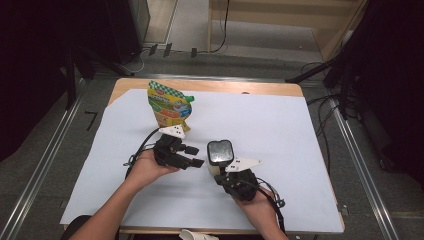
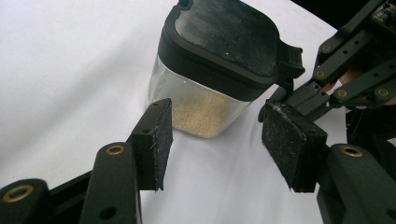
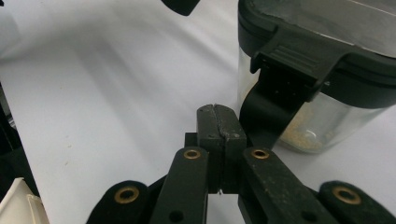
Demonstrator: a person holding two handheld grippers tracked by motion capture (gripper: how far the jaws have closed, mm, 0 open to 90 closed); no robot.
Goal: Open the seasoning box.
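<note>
container: clear plastic jar [image 1: 219, 159] with black clip-lock lid [image 2: 224, 35], stands upright on the white-covered surface [image 1: 280, 130], near the middle, a little toward the person's side; a low layer of pale grains [image 2: 198, 112] sits at the bottom.
lid state: seated on the jar, side latch tab [image 3: 299, 58] looks folded down; cannot tell if fully locked.
left hand-held gripper: [image 2: 212, 140] jaws parted about halfway, nothing between the pads; aimed at the jar's lower wall from the side, one pad [image 2: 156, 140] near the jar's corner but not pressing on it; in the high view [image 1: 192, 156] it sits just left of the jar.
right hand-held gripper: [image 3: 220, 123] jaws fully closed, pads flat together, holding nothing; closed tip sits right under the latch tab, just beside the jar wall; contact with the tab cannot be told.
pouch: colourful stand-up pouch [image 1: 170, 105] with a green cap, upright behind the left hand-held gripper, well apart from the jar, untouched.
step in hand: likely opening the jar, with the left lining up to steady the body while the right noses its closed tip up to the latch.
next move calls for: left to close on the jar body so it cannot slide or tip; right to push its tip under the tab and lever it up and outward.
risk: jar is light and nearly empty, may skid if levered before it is clamped.
</note>
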